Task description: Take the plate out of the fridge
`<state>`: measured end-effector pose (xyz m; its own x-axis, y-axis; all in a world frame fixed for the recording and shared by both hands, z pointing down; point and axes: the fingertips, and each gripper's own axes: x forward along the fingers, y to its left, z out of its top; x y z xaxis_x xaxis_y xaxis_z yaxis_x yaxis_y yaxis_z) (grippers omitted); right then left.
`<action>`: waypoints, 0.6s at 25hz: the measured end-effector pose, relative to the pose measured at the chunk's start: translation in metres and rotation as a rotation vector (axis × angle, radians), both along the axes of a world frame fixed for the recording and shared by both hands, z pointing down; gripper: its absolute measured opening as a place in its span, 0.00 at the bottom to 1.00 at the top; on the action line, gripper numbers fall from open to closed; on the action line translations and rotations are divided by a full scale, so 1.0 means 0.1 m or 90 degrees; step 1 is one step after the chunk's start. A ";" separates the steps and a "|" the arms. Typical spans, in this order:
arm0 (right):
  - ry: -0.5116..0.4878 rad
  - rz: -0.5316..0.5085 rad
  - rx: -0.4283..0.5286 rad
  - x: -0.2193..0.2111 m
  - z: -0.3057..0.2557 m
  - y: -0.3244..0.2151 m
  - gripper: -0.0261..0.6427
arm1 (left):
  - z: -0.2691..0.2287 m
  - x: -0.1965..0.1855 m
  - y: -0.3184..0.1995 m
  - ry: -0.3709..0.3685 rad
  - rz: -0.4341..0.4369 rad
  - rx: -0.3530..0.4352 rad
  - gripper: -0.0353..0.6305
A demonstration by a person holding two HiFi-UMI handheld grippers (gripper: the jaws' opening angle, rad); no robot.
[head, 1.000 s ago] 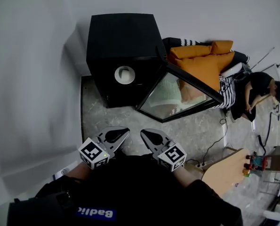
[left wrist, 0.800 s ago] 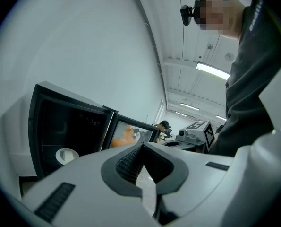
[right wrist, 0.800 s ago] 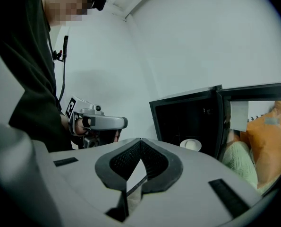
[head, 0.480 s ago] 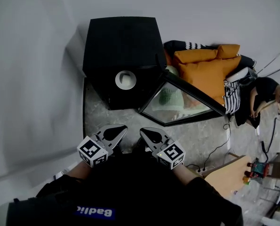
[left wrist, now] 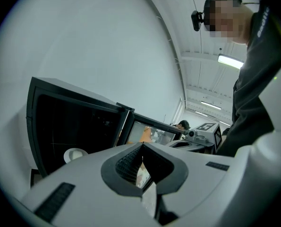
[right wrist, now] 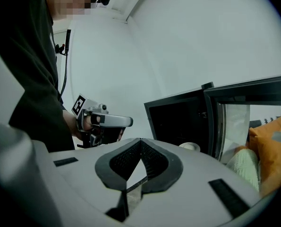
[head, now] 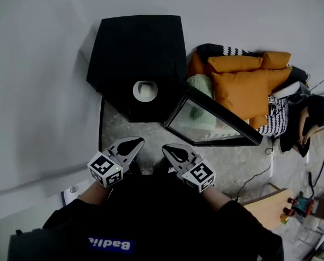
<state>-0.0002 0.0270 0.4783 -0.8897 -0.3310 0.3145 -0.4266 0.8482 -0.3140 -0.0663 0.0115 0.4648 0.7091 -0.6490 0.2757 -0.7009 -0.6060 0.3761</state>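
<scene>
The left gripper [head: 133,142] and right gripper [head: 170,149] hang side by side at 6 o'clock from the black fridge [head: 137,48], well apart from it. Both are clenched on nothing, tips meeting. The white plate [head: 145,89] sits inside the fridge, at 12 o'clock from them. The glass door [head: 205,121] stands open toward 3 o'clock

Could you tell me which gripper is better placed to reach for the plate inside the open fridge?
Probably left: the left gripper points almost straight at the plate in the fridge, while the right gripper sits nearer the open door. Both are shut and empty.
</scene>
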 end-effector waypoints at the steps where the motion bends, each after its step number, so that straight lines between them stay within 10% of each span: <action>1: -0.003 -0.006 -0.001 0.02 0.01 -0.01 0.05 | 0.02 0.02 -0.02 -0.002 -0.004 -0.003 0.06; 15: 0.007 -0.010 0.001 0.09 0.06 -0.15 0.05 | 0.30 -0.19 -0.37 -0.021 -0.046 -0.020 0.07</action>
